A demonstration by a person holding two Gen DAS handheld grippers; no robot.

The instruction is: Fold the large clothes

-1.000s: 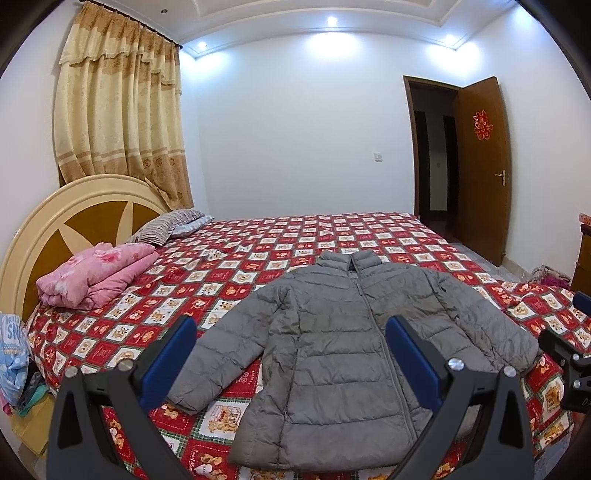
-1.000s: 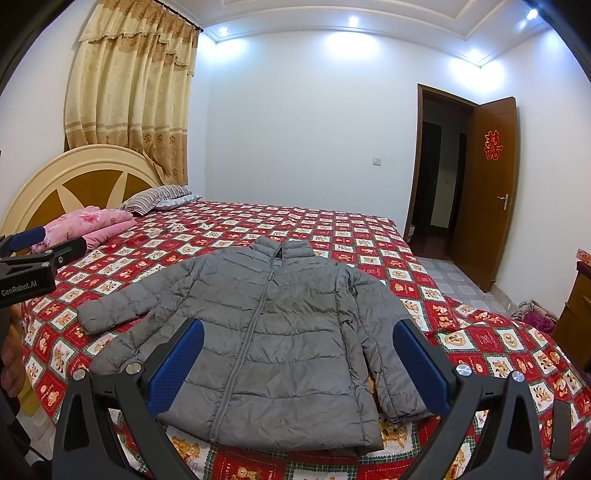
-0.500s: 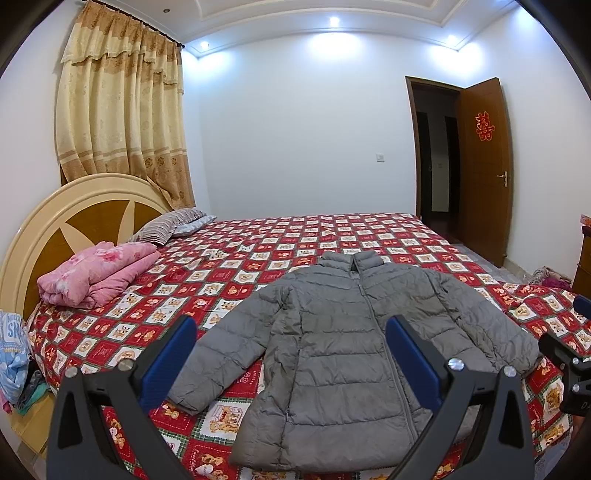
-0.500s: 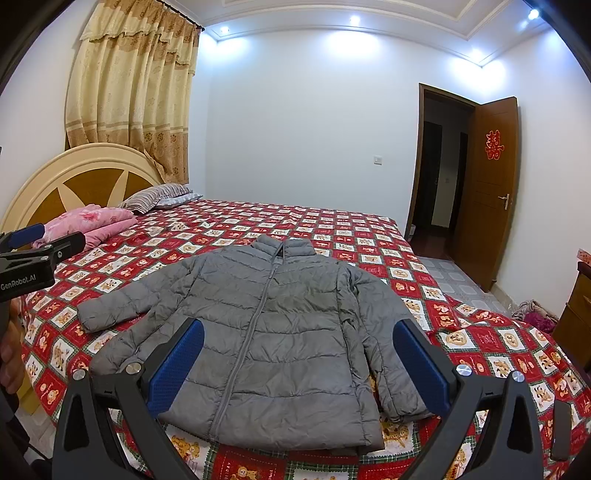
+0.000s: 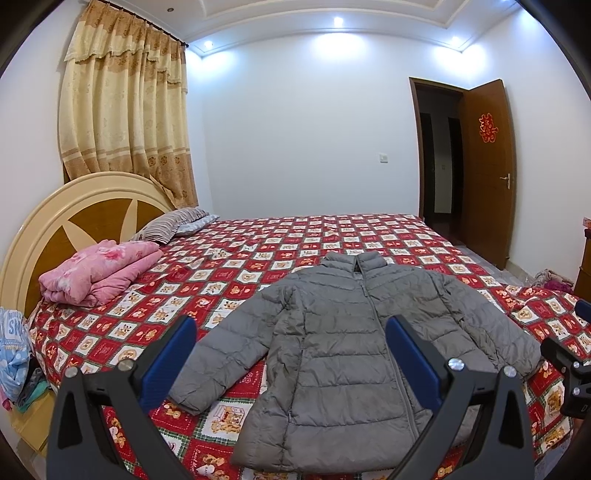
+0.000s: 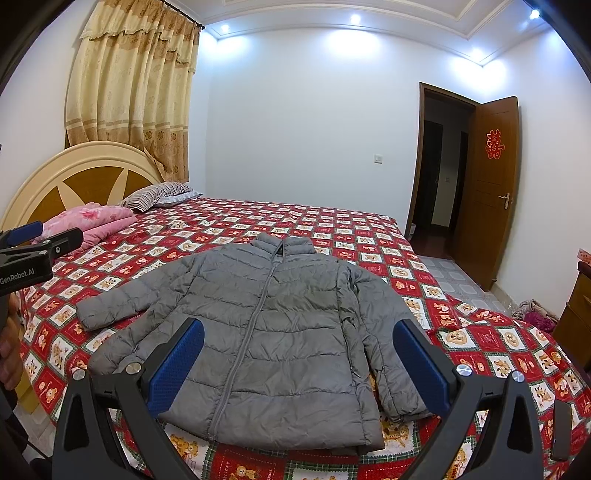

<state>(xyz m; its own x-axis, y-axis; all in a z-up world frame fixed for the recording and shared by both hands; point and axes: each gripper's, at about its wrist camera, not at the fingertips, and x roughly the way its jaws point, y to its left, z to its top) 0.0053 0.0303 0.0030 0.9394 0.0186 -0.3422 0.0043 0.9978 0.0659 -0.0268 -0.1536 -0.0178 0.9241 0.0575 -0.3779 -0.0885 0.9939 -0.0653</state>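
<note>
Left gripper (image 5: 288, 347) fingers spread, nothing held; grey jacket (image 6: 258, 332) flat, zipped, sleeves out on the bed (image 6: 351, 229) ready for folding, hem probably at the near edge; right gripper (image 6: 299, 350) likewise apart.

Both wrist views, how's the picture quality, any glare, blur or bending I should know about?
Left wrist view: sharp, evenly lit, ceiling spotlights bloom on the white wall; fisheye bows the curtain and darkens the corners. Right wrist view: same bloom and curvature, the door frame leans; grey jacket crisp, and the open right hand-held gripper looms oversized but in focus.
</note>
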